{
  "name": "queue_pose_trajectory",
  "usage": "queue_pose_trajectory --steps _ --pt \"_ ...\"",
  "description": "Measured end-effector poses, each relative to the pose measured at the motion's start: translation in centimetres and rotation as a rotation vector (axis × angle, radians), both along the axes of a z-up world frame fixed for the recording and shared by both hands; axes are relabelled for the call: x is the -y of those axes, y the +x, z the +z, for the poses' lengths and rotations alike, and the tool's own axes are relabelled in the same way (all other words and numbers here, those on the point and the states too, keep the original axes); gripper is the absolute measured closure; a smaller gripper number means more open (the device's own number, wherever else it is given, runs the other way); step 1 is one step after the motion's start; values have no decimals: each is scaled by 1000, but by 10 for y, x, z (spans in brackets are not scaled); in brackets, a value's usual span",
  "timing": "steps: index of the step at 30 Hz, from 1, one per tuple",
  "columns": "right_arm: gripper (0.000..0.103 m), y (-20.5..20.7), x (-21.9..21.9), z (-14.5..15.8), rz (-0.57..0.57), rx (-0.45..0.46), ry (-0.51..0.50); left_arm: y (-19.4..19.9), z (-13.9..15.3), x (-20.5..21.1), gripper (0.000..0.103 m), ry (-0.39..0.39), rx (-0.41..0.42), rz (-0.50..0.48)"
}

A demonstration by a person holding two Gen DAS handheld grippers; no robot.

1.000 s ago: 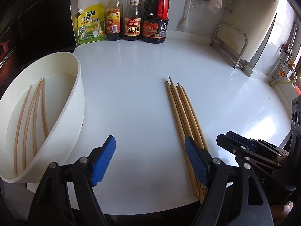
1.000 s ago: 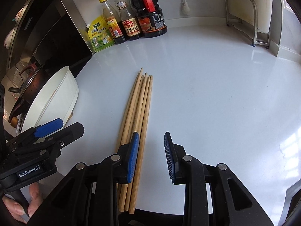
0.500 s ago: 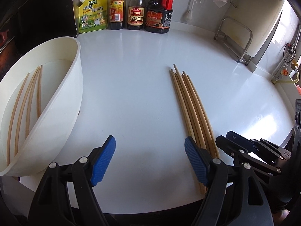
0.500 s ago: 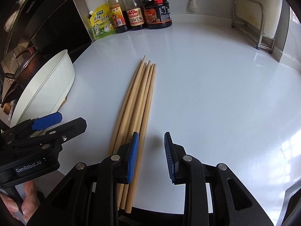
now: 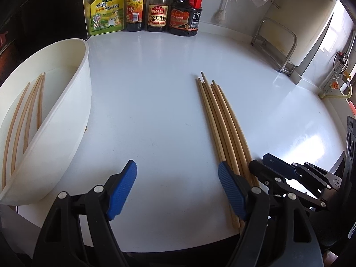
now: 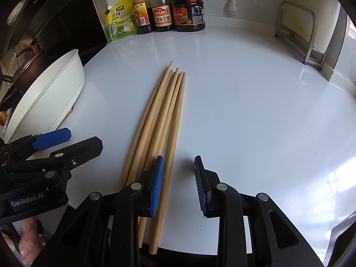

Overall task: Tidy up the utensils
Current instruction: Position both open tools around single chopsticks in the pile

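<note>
Chopsticks (image 6: 164, 120) lie loose; both grippers (image 5: 178, 189) (image 6: 178, 184) gape empty, one marked "GenRobot.AI"; bottle labels (image 6: 162, 16) perhaps "金标生抽".

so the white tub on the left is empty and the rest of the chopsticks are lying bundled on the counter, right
Not quite: the white tub is not empty. The left wrist view shows several chopsticks already lying inside it. The rest is right: the other chopsticks lie bundled on the white counter.
</note>
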State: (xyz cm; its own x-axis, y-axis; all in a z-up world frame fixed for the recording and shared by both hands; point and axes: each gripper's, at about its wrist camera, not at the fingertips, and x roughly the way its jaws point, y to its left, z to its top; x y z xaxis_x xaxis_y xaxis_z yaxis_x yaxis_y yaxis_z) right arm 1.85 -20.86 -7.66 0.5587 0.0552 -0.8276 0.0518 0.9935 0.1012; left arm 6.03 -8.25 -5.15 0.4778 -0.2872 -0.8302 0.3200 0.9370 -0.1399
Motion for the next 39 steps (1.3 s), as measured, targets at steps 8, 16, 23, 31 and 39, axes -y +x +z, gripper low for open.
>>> queue_pose_trajectory --steps 8,16,23,31,39 --pt "76 -1 11 0 -13 7 6 0 -5 6 29 -17 -14 -4" --pt "76 -1 25 3 -22 4 -5 0 -9 13 29 -19 -25 -10" --pt "76 -3 36 4 -41 17 19 2 -15 20 29 1 -31 -18" --pt "73 -3 36 4 -29 25 29 3 -19 27 29 46 -17 -14" --pt "71 -3 40 5 -45 28 26 4 -21 34 28 91 -12 -4"
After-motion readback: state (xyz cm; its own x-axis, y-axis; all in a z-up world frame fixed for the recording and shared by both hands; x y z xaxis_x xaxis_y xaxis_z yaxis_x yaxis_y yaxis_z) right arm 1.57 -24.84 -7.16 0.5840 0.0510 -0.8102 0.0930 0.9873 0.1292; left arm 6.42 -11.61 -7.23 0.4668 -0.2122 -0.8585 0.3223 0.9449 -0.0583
